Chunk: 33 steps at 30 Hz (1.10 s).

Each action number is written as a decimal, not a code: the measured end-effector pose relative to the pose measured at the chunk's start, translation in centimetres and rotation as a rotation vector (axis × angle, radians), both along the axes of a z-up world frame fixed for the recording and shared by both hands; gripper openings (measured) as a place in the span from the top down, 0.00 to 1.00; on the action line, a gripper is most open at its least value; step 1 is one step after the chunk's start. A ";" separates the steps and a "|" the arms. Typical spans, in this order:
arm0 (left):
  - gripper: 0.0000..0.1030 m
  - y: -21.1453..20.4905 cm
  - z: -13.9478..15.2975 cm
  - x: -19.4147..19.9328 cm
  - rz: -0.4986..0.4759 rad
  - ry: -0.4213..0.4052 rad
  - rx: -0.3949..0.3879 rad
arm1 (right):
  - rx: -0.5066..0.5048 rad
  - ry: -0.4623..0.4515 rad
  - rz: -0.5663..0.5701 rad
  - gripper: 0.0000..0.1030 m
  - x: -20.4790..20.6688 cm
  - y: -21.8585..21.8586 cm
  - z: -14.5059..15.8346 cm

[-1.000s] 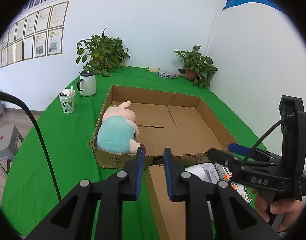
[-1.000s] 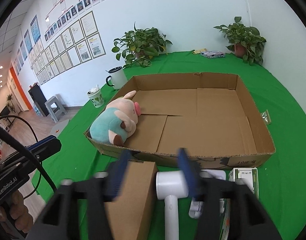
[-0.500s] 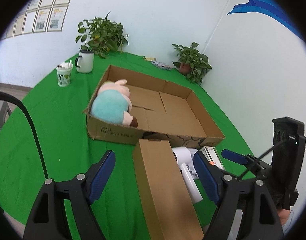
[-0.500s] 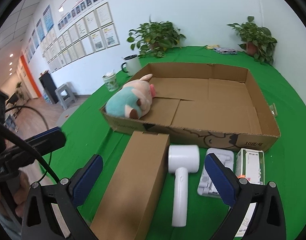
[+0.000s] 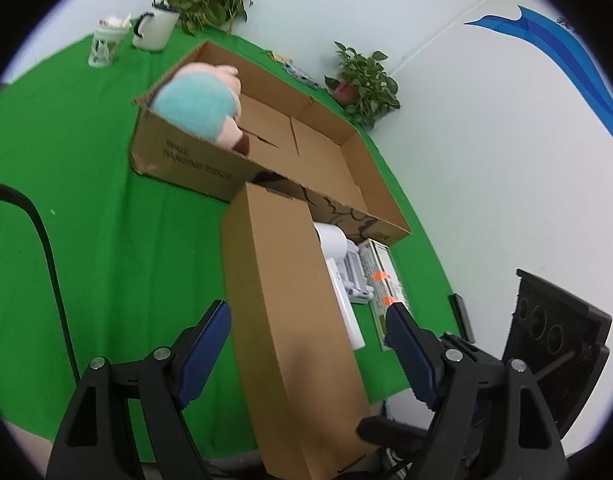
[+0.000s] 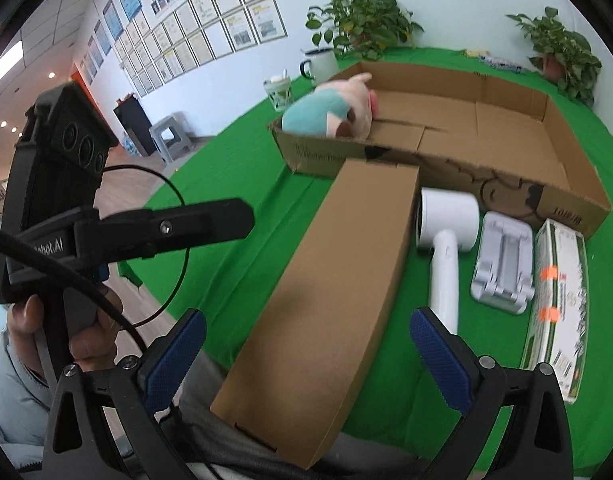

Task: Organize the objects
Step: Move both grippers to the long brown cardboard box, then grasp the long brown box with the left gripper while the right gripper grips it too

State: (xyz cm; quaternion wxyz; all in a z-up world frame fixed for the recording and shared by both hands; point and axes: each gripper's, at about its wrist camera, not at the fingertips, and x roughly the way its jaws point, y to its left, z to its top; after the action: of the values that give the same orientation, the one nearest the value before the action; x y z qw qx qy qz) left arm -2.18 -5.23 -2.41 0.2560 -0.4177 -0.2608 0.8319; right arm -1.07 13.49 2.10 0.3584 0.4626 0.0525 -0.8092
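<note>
Desk (image 6: 242, 184) covered in green cloth; white walls, framed papers (image 6: 210, 20) upper left of the right view. One open tray box (image 6: 506, 160) holding one plush toy (image 6: 330, 112). In front: one long carton (image 6: 338, 280), centre frame, one hair dryer (image 6: 446, 232), one stand (image 6: 502, 264), one packet (image 6: 558, 304). Two plants, two cups. Left tool (image 5: 306, 344) and right tool (image 6: 306, 352) both spread wide, holding nothing.

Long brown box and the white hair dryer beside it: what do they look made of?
Long brown box: cardboard, matte kraft brown, with slotted tabs along its near end. Hair dryer: probably plastic, a smooth, evenly white moulded body and handle with a soft sheen.
</note>
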 end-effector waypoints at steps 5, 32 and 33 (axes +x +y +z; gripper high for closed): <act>0.30 1.0 -1.8 -0.8 -0.050 -0.052 0.058 | 0.026 -0.011 -0.005 0.01 0.4 -0.6 -0.6; 0.30 0.5 -6.2 -2.3 -0.063 -0.143 0.097 | 0.115 -0.018 -0.052 0.14 1.2 -2.5 -4.2; 0.30 0.2 -6.2 -2.2 -0.056 -0.142 0.102 | 0.049 -0.066 -0.051 0.14 0.7 -1.9 -4.0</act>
State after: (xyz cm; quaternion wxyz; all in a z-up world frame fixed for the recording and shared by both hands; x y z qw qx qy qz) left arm -4.41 -5.05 -8.63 0.2811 -0.4693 -0.3084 0.7783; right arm -0.33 11.58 -1.94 0.3279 0.4988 0.0486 -0.8008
